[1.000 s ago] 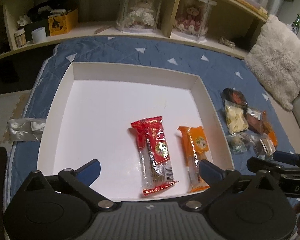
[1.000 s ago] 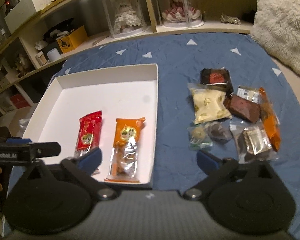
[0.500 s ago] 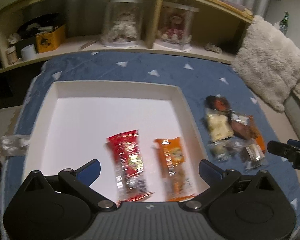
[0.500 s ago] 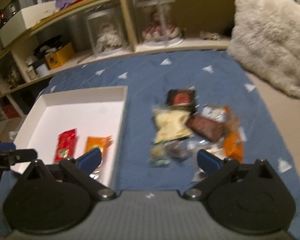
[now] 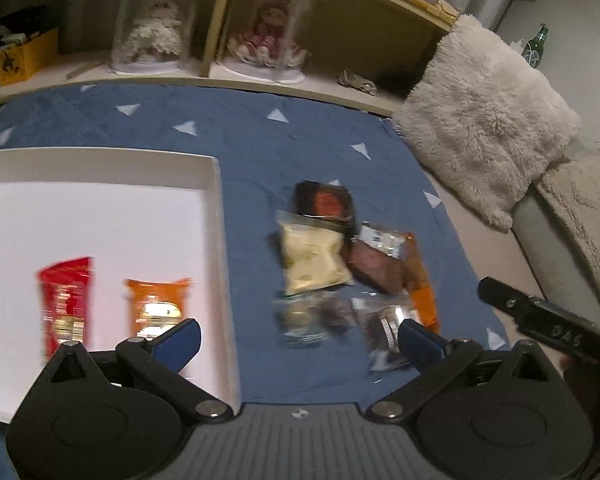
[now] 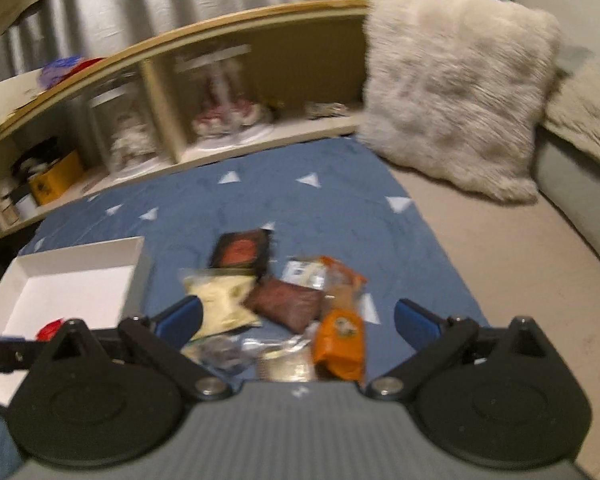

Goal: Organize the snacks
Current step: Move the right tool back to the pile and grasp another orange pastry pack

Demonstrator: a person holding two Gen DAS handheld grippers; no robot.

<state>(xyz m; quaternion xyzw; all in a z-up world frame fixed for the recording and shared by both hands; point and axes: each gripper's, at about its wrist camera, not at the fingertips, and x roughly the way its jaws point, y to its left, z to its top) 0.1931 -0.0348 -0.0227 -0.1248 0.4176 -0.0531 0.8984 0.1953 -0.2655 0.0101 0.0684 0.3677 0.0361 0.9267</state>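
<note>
Blue cloth (image 5: 260, 148) covers the bed, and the left view shows a white box (image 5: 216, 216) on it with two snacks inside, a red pack (image 5: 66, 300) and an orange pack (image 5: 156, 300). Just right of the box lies a pile of loose snacks: a pale bag (image 5: 312, 256), a dark pack (image 5: 326, 202), a brown pack (image 5: 374, 266) and some clear ones that are too blurry to name. The left gripper (image 5: 296, 334) is spread wide and holds nothing, hanging over the box edge and the pile. On the right a black bar (image 5: 548, 320) shows the letters "DAS"; the rest is cut off. In the right view, the right gripper (image 6: 296, 316) is also spread wide and empty, right above the pile, with an orange snack (image 6: 340, 340) close under it. The picture is blurry, so no pack label can be read. To do the next step well, it seems best to pick one snack from the top of the pile, pinch it by its middle, and lay it in the box beside the other two.
</note>
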